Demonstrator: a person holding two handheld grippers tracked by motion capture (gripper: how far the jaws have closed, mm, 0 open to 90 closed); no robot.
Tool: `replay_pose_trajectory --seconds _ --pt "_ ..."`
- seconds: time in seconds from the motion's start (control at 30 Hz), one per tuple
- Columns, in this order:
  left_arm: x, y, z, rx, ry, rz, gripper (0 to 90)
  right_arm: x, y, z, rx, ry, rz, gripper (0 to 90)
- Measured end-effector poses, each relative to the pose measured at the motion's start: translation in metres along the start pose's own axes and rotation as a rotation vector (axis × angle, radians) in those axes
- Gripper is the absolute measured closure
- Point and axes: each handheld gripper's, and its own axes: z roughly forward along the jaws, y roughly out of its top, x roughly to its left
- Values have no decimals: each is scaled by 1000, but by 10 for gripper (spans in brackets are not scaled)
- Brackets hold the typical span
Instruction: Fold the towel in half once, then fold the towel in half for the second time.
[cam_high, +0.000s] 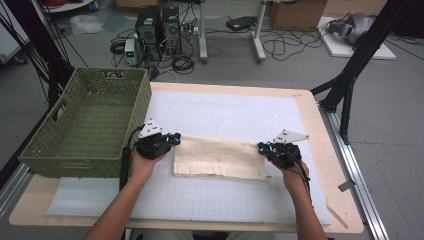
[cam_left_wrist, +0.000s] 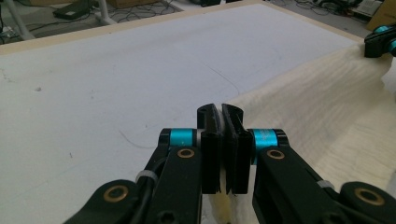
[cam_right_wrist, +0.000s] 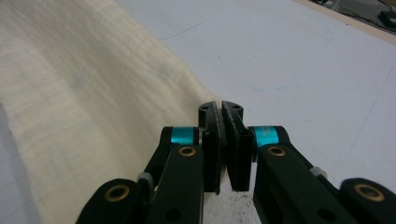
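Between the two black jaws of the left gripper (cam_left_wrist: 221, 122), which stand pressed together, a pinch of the cream-coloured, folded rectangular cloth (cam_high: 218, 157) is clamped at its left edge; a bit of the fabric shows below the pads in the left gripper view. On the opposite side, the right gripper (cam_right_wrist: 221, 122) has its jaws closed as well, nipping the cloth at its right edge. Each gripper sits in a hand (cam_high: 141, 165) whose forearm enters from the bottom of the high view. Stretched between the two grippers, the cloth lies across the white gridded mat (cam_high: 230, 112) that covers the pale wooden table (cam_high: 310, 107). Just left of the left gripper stands a green woven rectangular basket (cam_high: 50, 150), on the table's left end.
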Motion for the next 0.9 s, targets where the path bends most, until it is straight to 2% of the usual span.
replay_pose_trajectory --seconds 0.23,0.63,0.9 --pt "-3 -5 -3 4 -5 -1 859 3 0 -3 -7 5 -9 863" --pt "-10 -3 -9 -4 -18 13 857 9 -5 -11 -20 19 -20 863" --pt "-16 -13 -14 -1 -33 14 857 16 -9 -18 -26 32 -32 863"
